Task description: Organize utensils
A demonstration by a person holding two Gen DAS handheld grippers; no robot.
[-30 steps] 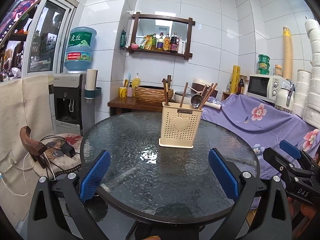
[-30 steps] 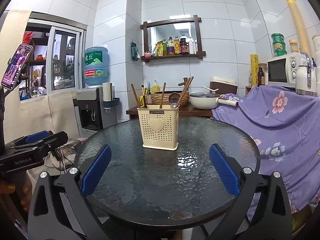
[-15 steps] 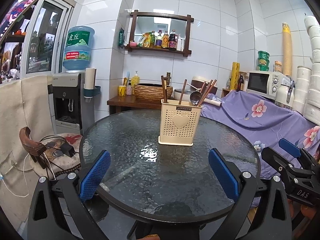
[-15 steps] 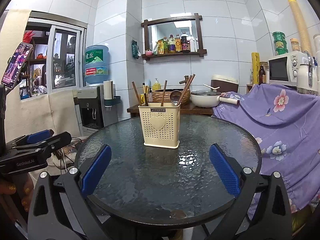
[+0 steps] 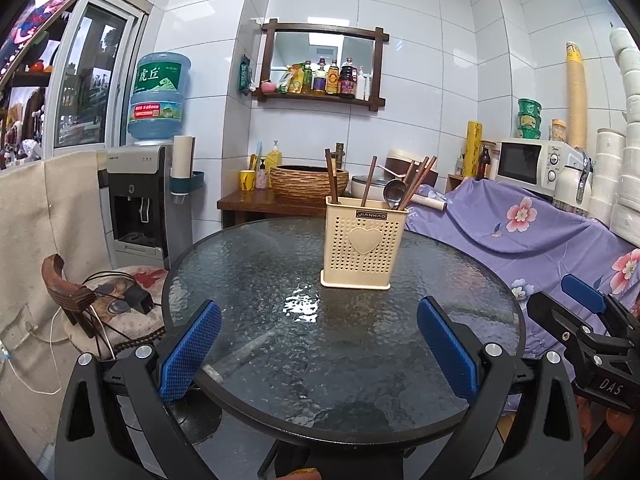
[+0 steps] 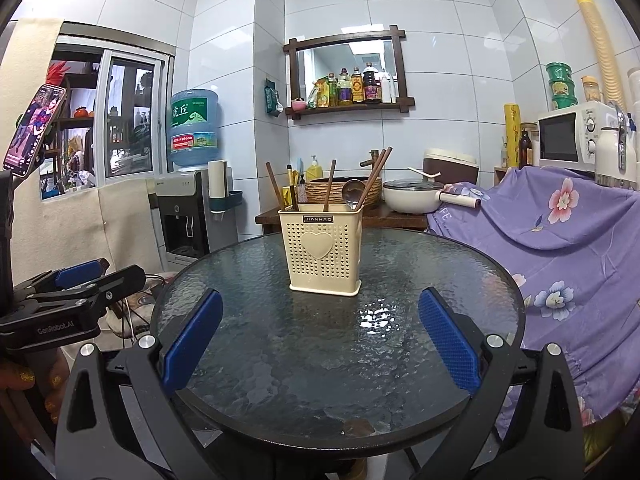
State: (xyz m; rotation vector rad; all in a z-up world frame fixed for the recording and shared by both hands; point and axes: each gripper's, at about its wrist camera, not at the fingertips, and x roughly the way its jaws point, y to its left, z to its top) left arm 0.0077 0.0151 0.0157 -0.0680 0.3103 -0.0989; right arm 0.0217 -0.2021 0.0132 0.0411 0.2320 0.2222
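A cream holder point(image 5: 362, 245) stands upright on the round glass desk point(image 5: 256, 280), a little past its middle on the far side. Its front wall is perforated, with a raised heart and a dark label near the rim. Out of its top stick brown chopsticks point(image 5: 331, 178) — some at the left, one near the middle, a bundle leaning right — and a metal ladle point(image 5: 394, 193) whose bowl shows above the rim beside the right bundle.

The left claw point(image 5: 319, 354) hangs over the near edge of the desk, its blue pads wide apart and gripping nothing; the holder is well beyond it, seen between the fingers. The right claw point(image 6: 320, 350) sits the same way — pads point(image 6: 448, 338) spread, nothing between them, holder point(image 6: 323, 254) well ahead and slightly left of centre in its view. Each claw shows in the other's camera: the right one at the right edge of the left view, the left one point(image 6: 66, 286) at the left edge of the right view, both off the desk's sides.

Behind the desk is a wooden side table with a woven basket point(image 5: 309, 180) and a white pot point(image 6: 414, 197). A purple flowered cloth point(image 5: 532, 236) covers the furniture at right, with a microwave point(image 5: 530, 161) behind it. A water dispenser point(image 5: 138, 196) stands at left.
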